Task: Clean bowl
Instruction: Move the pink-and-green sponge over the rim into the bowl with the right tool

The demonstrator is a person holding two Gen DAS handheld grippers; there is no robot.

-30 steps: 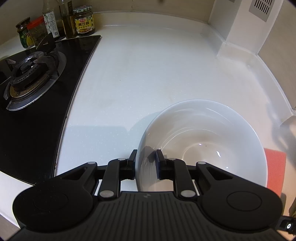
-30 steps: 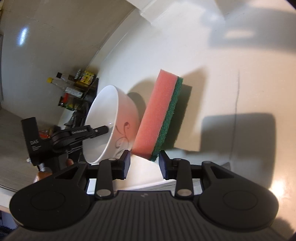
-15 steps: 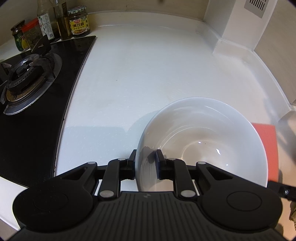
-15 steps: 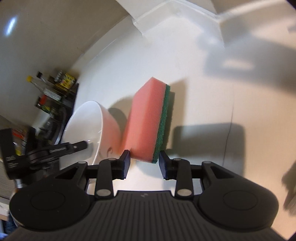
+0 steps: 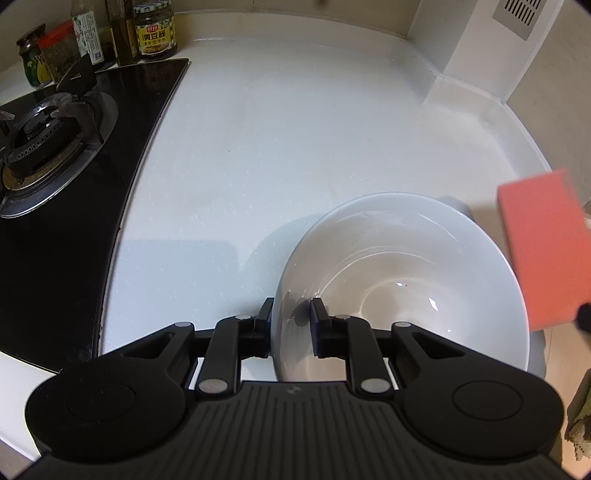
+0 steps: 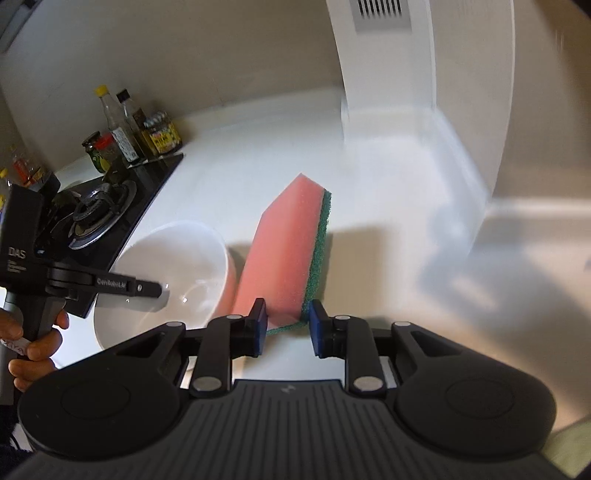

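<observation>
Rim of the glossy white ceramic bowl [image 5: 402, 273] is clamped between the fingers of the left gripper [image 5: 291, 321], one inside and one outside, over the white countertop [image 5: 277, 140]. A pink sponge with a green scouring layer [image 6: 284, 254] is pinched by the right gripper [image 6: 284, 321], just beside the bowl's far wall. A black gas hob [image 5: 55, 147] and several condiment jars [image 5: 155, 33] are seen at left.

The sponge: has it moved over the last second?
Yes. In the left wrist view the sponge has risen from behind the bowl rim, now higher beside its right edge.
</observation>
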